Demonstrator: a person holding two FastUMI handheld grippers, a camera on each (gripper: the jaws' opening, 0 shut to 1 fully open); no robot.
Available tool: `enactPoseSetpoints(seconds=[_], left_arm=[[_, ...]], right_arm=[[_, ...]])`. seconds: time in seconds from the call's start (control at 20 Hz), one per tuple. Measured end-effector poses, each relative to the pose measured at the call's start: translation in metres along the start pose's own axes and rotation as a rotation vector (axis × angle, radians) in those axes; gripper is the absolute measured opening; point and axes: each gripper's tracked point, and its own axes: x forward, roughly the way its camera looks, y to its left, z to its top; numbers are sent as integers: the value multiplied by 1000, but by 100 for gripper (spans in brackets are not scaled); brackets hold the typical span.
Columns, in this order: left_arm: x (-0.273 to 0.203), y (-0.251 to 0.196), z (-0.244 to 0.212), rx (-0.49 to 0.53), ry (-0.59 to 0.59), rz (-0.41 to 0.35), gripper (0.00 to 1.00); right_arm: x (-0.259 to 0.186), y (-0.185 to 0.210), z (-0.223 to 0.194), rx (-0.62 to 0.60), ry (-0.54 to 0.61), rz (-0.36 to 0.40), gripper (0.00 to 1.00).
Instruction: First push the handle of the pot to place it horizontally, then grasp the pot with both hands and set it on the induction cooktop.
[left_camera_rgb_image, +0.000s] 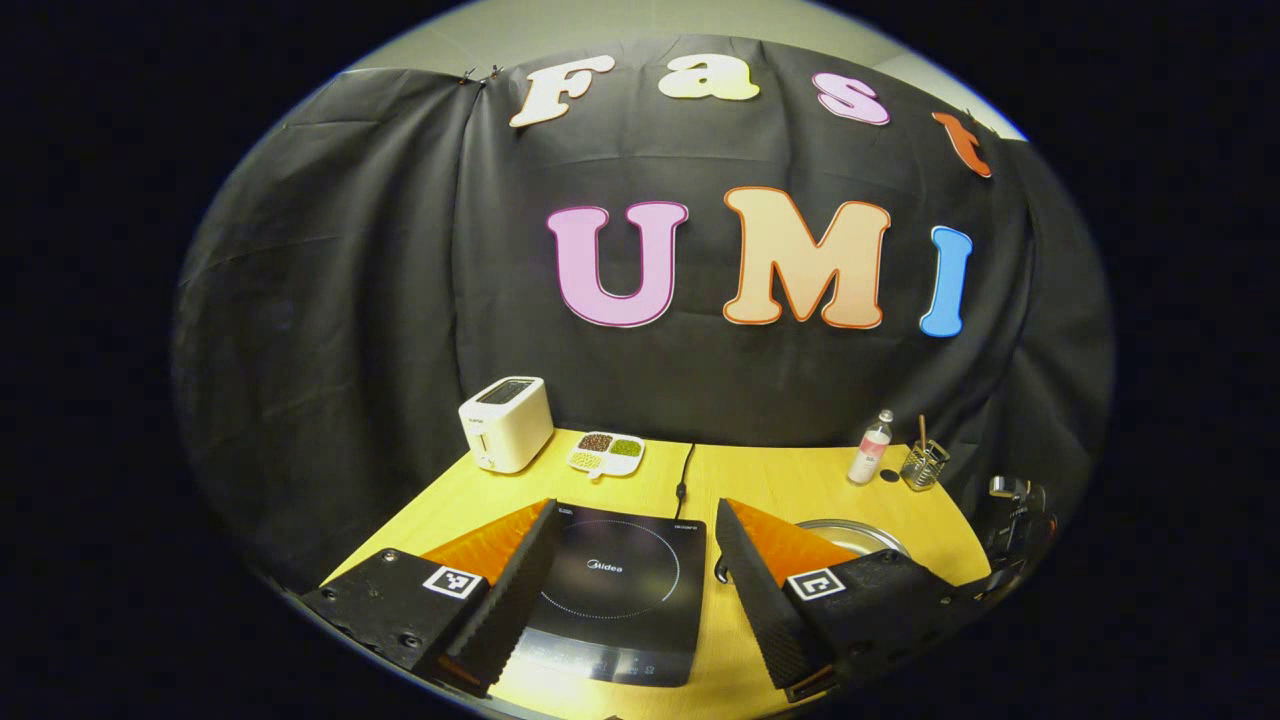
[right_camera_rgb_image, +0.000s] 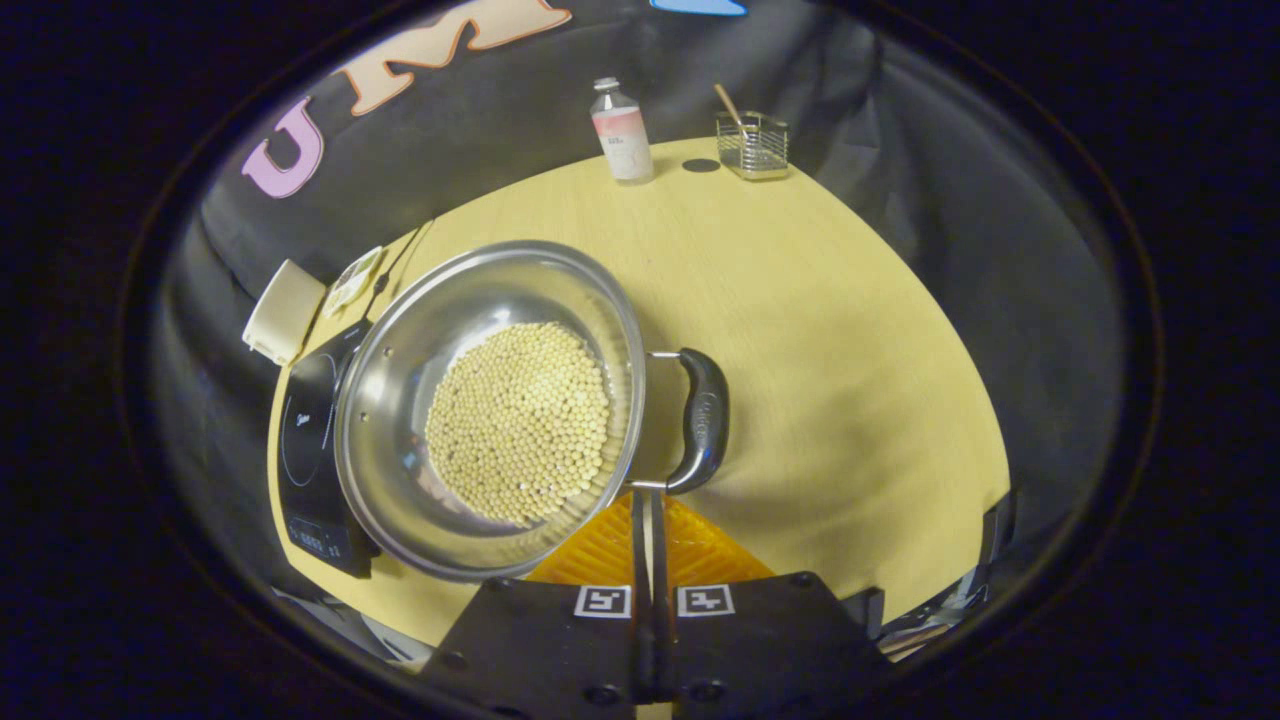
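Item: stainless steel pot (right_camera_rgb_image: 440, 400), shallow and wide, on the wooden table (right_camera_rgb_image: 830, 350) just right of the induction cooktop (right_camera_rgb_image: 305, 450), its rim overlapping the cooktop's edge in my right gripper view. Contents: a bed of small pale beans (right_camera_rgb_image: 518, 435) — loose, likely to roll if I tilt it. I judge it moderately heavy, rigid, with slick polished walls; the rim is a poor hold.

Hold point: the black loop handle (right_camera_rgb_image: 703, 420) on wire stems, on the side facing my right gripper (right_camera_rgb_image: 648, 510). A matching handle on the far side is hidden from me.

Right gripper: fingers clenched together with nothing between them, tips just at the near stem of the handle — suited to pushing.

Left gripper (left_camera_rgb_image: 632, 560): fingers spread wide, grasping nothing, hovering over the cooktop's bare glass.

Surroundings: white toaster (left_camera_rgb_image: 505, 422), divided dish of beans (left_camera_rgb_image: 606, 452), bottle (right_camera_rgb_image: 622, 132), wire holder (right_camera_rgb_image: 752, 145).
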Motion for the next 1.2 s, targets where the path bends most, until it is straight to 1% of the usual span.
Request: enactPoseSetpoints(seconds=[0.05, 0.1, 0.15, 0.2, 0.25, 0.3, 0.35, 0.4, 0.45, 0.5, 0.55, 0.6, 0.7, 0.75, 0.8, 0.85, 0.9, 0.95, 1.0, 1.05, 1.1, 1.15, 1.2], left_arm=[[-1, 0, -2, -4, 5, 5, 95], [-1, -1, -4, -6, 8, 10, 91], [-1, -1, -4, -6, 12, 15, 91], [-2, -2, -6, -5, 15, 19, 95], [-2, -4, -6, -5, 17, 22, 95], [-3, -5, -8, -6, 19, 25, 95], [-3, -6, -8, -7, 23, 28, 95], [-3, -7, -10, -8, 28, 30, 92], [-2, -9, -11, -9, 33, 30, 95], [-2, -11, -13, -11, 37, 29, 91], [-2, -13, -13, -12, 41, 28, 91], [-2, -14, -15, -13, 44, 27, 95], [-1, -16, -17, -11, 49, 25, 95], [-1, -16, -17, -9, 52, 24, 95], [-1, -17, -19, -7, 55, 24, 95], [-1, -19, -22, -8, 61, 24, 91], [-1, -20, -24, -10, 67, 23, 95], [0, -20, -27, -13, 73, 22, 91], [1, -21, -31, -18, 80, 19, 95], [2, -22, -34, -24, 87, 15, 95], [4, -24, -37, -28, 96, 9, 95], [6, -26, -41, -33, 104, 2, 95], [8, -29, -45, -38, 114, -9, 95]], right_arm=[[1, -2, 4, -5, -3, -1, 3], [3, -3, 8, -10, -5, -1, 3], [5, -4, 12, -15, -8, -1, 3], [7, -5, 15, -22, -10, -1, 3], [9, -6, 18, -28, -12, -1, 3], [9, -6, 21, -34, -14, 1, 0], [11, -7, 25, -40, -15, 2, 0], [14, -8, 29, -44, -16, 5, 3], [17, -8, 32, -48, -17, 7, 3], [16, -9, 33, -53, -19, 8, 3], [17, -9, 37, -62, -21, 9, 3], [19, -9, 41, -68, -23, 8, 3], [22, -11, 47, -77, -27, 5, 3], [22, -12, 50, -75, -28, 5, 0], [23, -12, 51, -70, -29, 7, 2], [22, -12, 52, -63, -28, 10, 2], [22, -13, 51, -59, -27, 12, 2], [21, -15, 53, -53, -29, 13, 0], [20, -18, 55, -45, -34, 11, 3], [20, -20, 57, -35, -36, 10, 0], [19, -25, 56, -22, -33, 5, 0], [10, -28, 55, -15, -26, 22, 0], [16, -30, 54, -9, -18, 26, 4]])
